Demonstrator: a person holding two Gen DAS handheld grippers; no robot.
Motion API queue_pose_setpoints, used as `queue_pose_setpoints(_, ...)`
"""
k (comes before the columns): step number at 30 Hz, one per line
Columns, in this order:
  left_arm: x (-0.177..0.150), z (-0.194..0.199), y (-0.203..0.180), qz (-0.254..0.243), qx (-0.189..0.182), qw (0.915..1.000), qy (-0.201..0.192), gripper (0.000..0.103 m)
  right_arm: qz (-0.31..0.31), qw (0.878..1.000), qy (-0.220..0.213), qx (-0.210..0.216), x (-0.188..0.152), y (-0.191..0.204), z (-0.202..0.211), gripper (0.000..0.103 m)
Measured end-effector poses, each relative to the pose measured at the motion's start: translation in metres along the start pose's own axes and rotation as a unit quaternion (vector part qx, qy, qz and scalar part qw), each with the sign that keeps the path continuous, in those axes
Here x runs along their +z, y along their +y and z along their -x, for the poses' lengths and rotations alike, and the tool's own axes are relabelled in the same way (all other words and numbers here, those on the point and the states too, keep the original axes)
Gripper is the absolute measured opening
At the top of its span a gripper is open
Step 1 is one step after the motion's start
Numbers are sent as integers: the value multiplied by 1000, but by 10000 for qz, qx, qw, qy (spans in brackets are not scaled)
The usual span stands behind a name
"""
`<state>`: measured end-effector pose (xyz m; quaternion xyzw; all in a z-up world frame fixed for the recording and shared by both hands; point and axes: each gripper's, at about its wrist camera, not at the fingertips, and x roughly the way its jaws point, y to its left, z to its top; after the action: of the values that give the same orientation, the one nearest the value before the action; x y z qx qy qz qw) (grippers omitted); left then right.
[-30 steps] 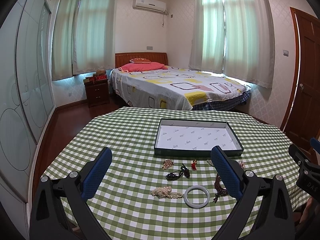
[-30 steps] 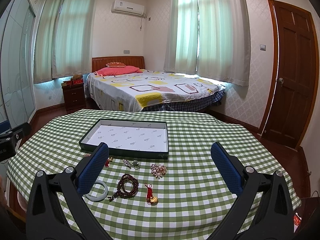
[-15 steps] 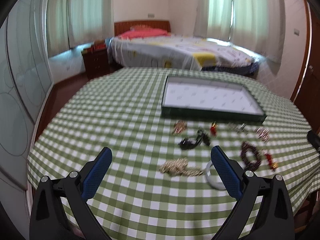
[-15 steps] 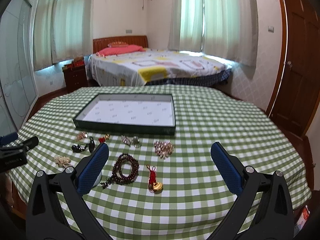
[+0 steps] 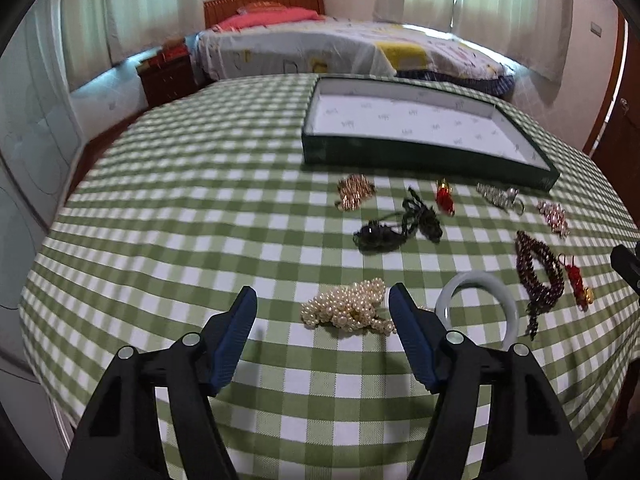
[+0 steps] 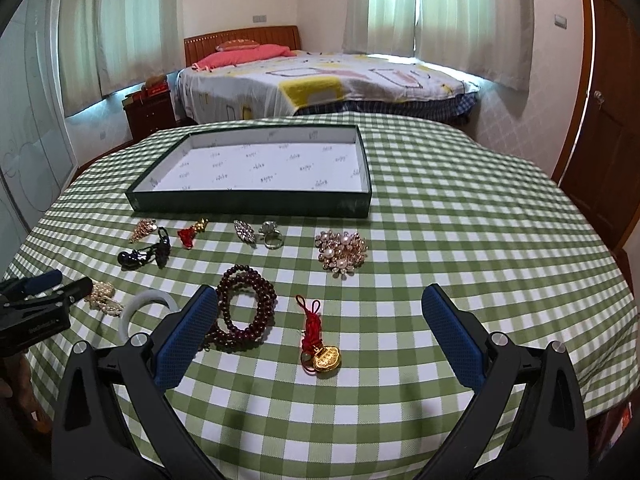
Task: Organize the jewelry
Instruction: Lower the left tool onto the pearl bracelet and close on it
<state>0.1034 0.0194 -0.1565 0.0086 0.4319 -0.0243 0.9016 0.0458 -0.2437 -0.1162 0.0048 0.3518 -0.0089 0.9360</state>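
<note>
Two grippers hang over the counter (image 6: 440,216) with nothing in them; the left gripper (image 5: 322,300) has its fingers wide apart near the pearl pile (image 5: 348,310); the right gripper (image 6: 320,300) is wide apart near the gold charm (image 6: 322,344). Jewelry lies beside the tray (image 6: 248,204).

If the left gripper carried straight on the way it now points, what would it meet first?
Most likely the pearl strand: it lies just ahead of the open left gripper, nearer its right finger. Depth is hard to judge, so it might touch the checked tablecloth first.
</note>
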Motion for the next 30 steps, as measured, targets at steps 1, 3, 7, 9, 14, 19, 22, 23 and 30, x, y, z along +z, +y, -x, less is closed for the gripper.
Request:
queue_pose_setpoints(1,0,-1,0,-11,9,10000,-8,65,-3,10000,18,3,-1,-1,-1,100)
queue_pose_setpoints(3,0,-2,-2,-72,-3,10000,-29,65,-18,10000,66,13,-1,-1,-5,100)
queue_pose_setpoints(7,0,-9,-6,-152,-94,9998,64,65,-47,9999,150,43,-2,-1,-11,100)
queue_pose_setpoints(9,0,-13,-7,-158,-119,9997,140,65,-50,9998,180,48,-2,-2,-13,100)
queue_pose_setpoints(14,-2,-20,-5,-77,-259,9993,260,53,-100,9997,234,47,-2,-5,-18,100)
queue_pose_setpoints(19,-4,-18,-8,-240,-281,9991,202,37,-127,9995,275,61,-3,-5,-20,100)
queue_pose_setpoints(22,-4,-17,-11,-358,-313,9987,162,32,-137,9995,274,61,-3,-6,-20,100)
queue_pose_setpoints(23,-5,-17,-11,-381,-310,9987,150,32,-147,9995,271,69,-3,-6,-21,100)
queue_pose_setpoints(30,-4,-13,-9,-349,-198,9992,75,29,-170,9992,353,90,-5,-9,-26,100)
